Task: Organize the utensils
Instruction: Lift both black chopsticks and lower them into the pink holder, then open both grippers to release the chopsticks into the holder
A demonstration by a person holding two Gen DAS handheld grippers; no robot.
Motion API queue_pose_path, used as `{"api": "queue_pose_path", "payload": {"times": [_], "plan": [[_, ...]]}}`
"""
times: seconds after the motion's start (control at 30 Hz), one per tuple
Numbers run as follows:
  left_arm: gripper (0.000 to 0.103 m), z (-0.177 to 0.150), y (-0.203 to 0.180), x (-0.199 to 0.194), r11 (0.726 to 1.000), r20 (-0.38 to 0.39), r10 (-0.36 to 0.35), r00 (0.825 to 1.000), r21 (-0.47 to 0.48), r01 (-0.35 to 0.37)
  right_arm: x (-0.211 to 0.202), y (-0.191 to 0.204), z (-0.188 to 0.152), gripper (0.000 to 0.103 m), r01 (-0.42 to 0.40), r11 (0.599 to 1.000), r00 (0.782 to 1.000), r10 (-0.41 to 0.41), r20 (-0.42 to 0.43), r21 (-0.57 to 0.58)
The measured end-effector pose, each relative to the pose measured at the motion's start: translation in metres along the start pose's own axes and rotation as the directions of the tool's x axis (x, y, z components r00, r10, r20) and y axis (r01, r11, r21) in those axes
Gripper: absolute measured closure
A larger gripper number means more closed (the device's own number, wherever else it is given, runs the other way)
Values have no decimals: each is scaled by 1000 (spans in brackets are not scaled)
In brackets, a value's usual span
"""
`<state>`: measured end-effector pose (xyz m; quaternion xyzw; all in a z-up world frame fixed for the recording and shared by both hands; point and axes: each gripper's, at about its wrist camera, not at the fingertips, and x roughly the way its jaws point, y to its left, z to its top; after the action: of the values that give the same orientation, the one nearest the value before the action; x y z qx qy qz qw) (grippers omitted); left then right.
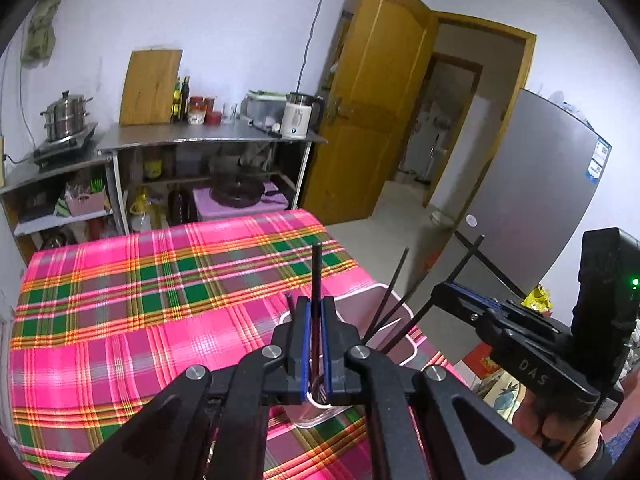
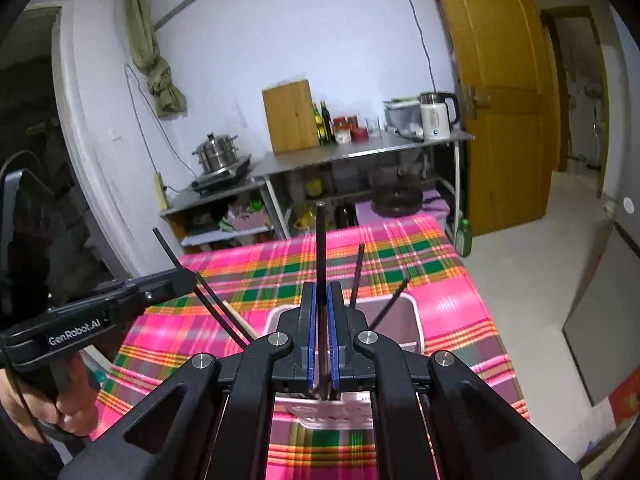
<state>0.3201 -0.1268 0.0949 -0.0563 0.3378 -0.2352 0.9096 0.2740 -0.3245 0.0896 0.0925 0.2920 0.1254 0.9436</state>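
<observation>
Plaid-clothed table (image 1: 120,300) lay beneath both grippers. Left gripper (image 1: 316,312) was clenched on black chopstick (image 1: 317,280); right gripper (image 2: 323,312) on another (image 2: 321,248). Pink holder (image 2: 396,320) sat just ahead; tips best lowered upright, then released.

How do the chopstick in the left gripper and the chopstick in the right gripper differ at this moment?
1. In the left wrist view, the left gripper holds its chopstick upright, while the right gripper holds its chopstick slanted.
2. The left chopstick stands above the holder's near white cup; the right chopstick angles in from the holder's far side.

Shared: both are thin, dark sticks, each clamped between shut blue-padded jaws, over the pink holder that already contains other sticks.
</observation>
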Motion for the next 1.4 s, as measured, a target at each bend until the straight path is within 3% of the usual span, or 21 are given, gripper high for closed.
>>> {"api": "queue_pose_path", "payload": {"times": [0.33,0.4,0.57,0.63,0.77,1.03,1.4], "plan": [[98,-16,10,17,1000,-40,-1,999,-3,0,31,-11,-22,95,19,999,994,-16,-105,27],[96,-17,11,16,1000,-38,4,999,-2,-4,30,-12,-25,89,29,999,994,-26,-105,22],[89,-19,12,0,1000,-3,7,1000,0,-7,17,-13,-26,86,36,999,997,-34,-74,23],[86,-20,12,-9,1000,15,5,1000,3,-5,8,-13,-27,79,38,999,998,-36,-55,23],[85,-28,12,-27,1000,40,11,999,2,-11,-7,-10,-28,76,37,999,999,-36,-32,25],[85,-63,22,-66,999,66,47,997,-25,-45,-37,9,-46,76,15,1000,1000,-15,-15,3],[85,-127,43,-106,991,56,119,991,-74,-115,-53,53,-99,76,-65,996,995,61,-81,-56]]}}
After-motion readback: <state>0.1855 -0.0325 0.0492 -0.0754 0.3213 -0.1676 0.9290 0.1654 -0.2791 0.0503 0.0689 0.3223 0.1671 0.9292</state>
